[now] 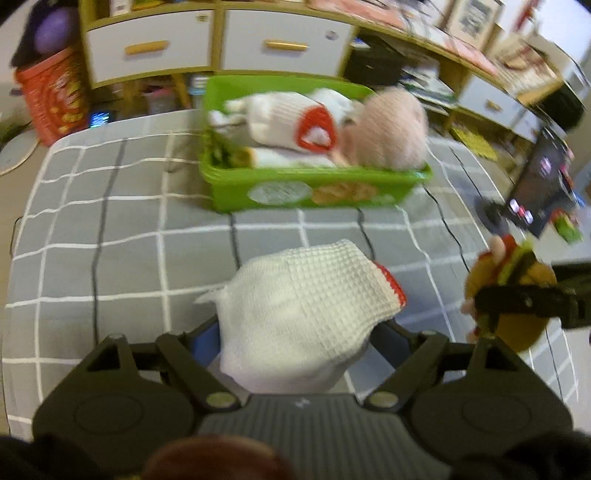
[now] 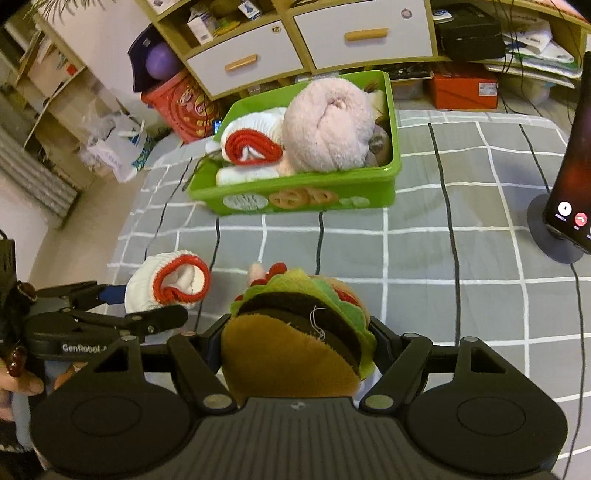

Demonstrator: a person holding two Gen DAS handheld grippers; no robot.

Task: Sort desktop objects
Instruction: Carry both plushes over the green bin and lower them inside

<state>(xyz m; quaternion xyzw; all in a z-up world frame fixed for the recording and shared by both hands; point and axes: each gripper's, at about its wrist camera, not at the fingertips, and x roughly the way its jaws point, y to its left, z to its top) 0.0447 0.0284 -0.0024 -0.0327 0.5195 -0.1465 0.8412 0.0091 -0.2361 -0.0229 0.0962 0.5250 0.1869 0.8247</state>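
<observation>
My left gripper [image 1: 299, 332] is shut on a rolled white knitted sock with a red cuff [image 1: 303, 306], held above the grey checked cloth [image 1: 110, 221]. The right wrist view shows the same roll [image 2: 170, 282] between the left gripper's [image 2: 147, 302] fingers. My right gripper [image 2: 299, 332] is shut on a plush hamburger [image 2: 295, 332] with green, brown and red layers, which is also at the right edge of the left wrist view [image 1: 509, 280]. Farther back stands the green bin [image 2: 373, 184], [image 1: 229, 195], holding a pink plush [image 2: 328, 125] and more white rolls with red cuffs [image 2: 255, 147].
A phone on a round stand [image 2: 569, 177] stands at the right edge of the cloth, with a cable running from it. Behind the bin are a cabinet with white drawers [image 2: 362, 33] and a red box [image 2: 177, 103]. A person's hand [image 2: 22, 384] holds the left gripper.
</observation>
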